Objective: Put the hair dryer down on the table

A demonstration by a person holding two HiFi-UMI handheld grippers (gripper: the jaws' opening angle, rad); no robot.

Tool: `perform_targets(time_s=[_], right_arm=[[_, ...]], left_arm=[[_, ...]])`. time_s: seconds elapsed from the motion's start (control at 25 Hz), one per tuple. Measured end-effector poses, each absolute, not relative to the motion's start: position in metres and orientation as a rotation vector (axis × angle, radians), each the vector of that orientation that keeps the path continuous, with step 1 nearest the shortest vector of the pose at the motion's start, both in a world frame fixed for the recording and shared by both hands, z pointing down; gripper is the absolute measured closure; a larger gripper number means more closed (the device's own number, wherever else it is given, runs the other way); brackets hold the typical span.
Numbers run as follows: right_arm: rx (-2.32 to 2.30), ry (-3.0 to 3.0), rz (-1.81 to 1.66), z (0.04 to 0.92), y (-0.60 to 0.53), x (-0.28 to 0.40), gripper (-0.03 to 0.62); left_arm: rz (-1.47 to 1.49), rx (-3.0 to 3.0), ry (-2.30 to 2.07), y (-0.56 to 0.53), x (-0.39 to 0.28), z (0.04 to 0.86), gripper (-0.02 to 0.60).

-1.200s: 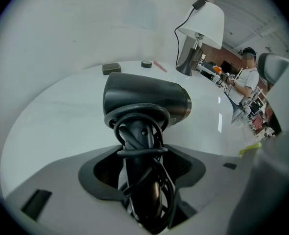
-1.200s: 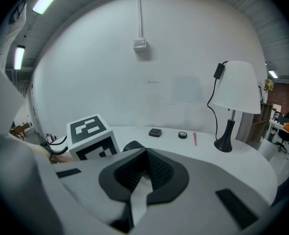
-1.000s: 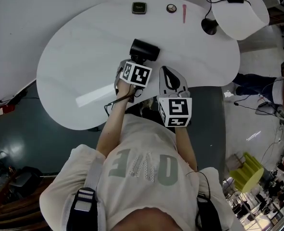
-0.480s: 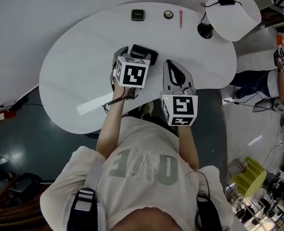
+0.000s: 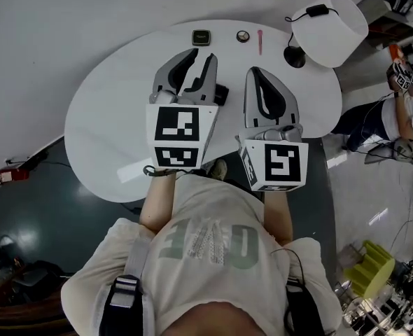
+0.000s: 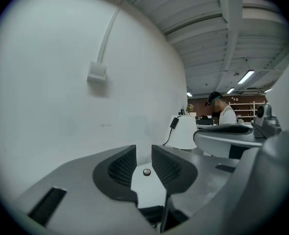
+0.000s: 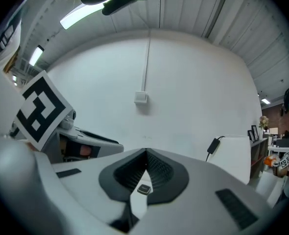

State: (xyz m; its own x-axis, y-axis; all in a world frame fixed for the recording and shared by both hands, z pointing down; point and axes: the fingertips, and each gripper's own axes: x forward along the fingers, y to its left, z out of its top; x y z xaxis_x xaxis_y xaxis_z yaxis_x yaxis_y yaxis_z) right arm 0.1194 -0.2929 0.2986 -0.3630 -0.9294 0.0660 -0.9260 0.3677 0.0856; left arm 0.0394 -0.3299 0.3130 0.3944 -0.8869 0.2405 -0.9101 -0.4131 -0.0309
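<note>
The black hair dryer [image 5: 221, 94] lies on the white table [image 5: 108, 117], mostly hidden behind my raised left gripper [image 5: 201, 56]. That gripper is held high above the table and points at the far wall. Its jaws have just been closing and now stand a small gap apart with nothing between them; in the left gripper view [image 6: 143, 153] only the tabletop shows through the gap. My right gripper [image 5: 257, 73] hovers beside it, also lifted, its pads [image 7: 154, 166] meeting at the tips and holding nothing.
At the table's far edge lie a black square case [image 5: 201, 37], a round compact [image 5: 243, 36] and a pink stick [image 5: 260, 40]. A white lamp [image 5: 330, 25] with a black base [image 5: 294, 56] stands at the far right. Another person [image 5: 395, 114] is beyond the table's right end.
Both grippers have risen from table height toward the head camera. The left one has come away from the hair dryer, which stays lying on the table, and now points more level.
</note>
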Motion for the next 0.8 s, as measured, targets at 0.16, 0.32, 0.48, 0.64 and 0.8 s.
perform_targets(time_s=[0.16,0.32,0.48,0.64,0.8], right_arm=[[1.713,-2.535,-0.084,0.285,-0.285,0.118,0.589],[1.742,-2.539,-0.100,0.279,-0.283,0.121,0.589],[1.770,-2.525,-0.086,0.280,-0.284,0.123,0.589],[1.765,-2.533,-0.089,0.280,-0.287,0.123,0.589],[1.801,-2.525,-0.068,0.282,-0.288,0.125,0.589]], left_arm=[[0.271,2.624,-1.760,-0.311,0.041,0.281,0.574],[0.197,2.677,-1.782,-0.301,0.042,0.268,0.575],[0.158,2.689,-1.803,-0.300,0.041,0.263,0.574],[0.087,2.691,-1.831,-0.302,0.037,0.255,0.575],[0.038,2.683,-1.845,-0.304,0.030,0.250,0.575]])
